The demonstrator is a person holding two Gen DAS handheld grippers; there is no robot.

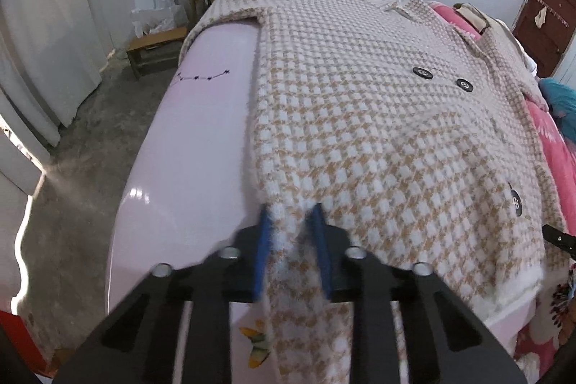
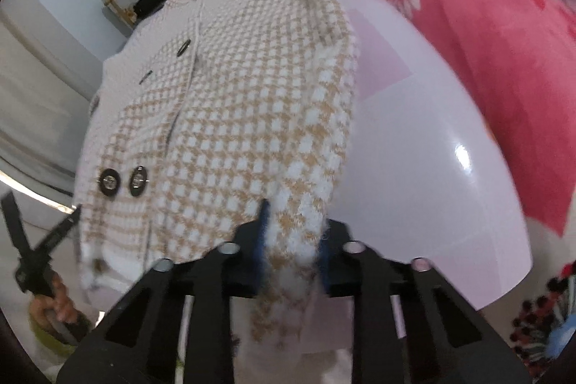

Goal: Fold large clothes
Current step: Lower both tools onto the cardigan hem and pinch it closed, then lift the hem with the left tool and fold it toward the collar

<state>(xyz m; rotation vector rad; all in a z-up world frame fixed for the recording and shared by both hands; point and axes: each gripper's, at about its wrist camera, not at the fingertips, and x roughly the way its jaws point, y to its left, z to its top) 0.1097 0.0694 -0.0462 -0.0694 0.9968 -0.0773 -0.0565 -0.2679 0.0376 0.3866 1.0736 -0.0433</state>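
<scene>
Left side first: the left gripper [image 1: 291, 215] has its blue pads pinched tight on the hem of the houndstooth coat [image 1: 378, 103], at the bottom corner nearest the table's left edge. That grip looks chosen to control a corner for the fold. The coat lies spread, buttons up, on the pale pink table [image 1: 201, 139], its collar at the far end and its hem spilling over the near rim. There is bare tabletop to the left of the cloth, then a drop to the concrete floor [image 1: 72, 150].

Moving right: the right gripper [image 2: 293, 222] is clamped on the opposite hem corner, fluffy white trim bunched between the fingers. Beyond it the table is bare, glossy and open, with a pink floral quilt [image 2: 486, 60] past the far edge. With both corners held, I judge a lift and carry toward the collar comes next, and the way there looks clear.
</scene>
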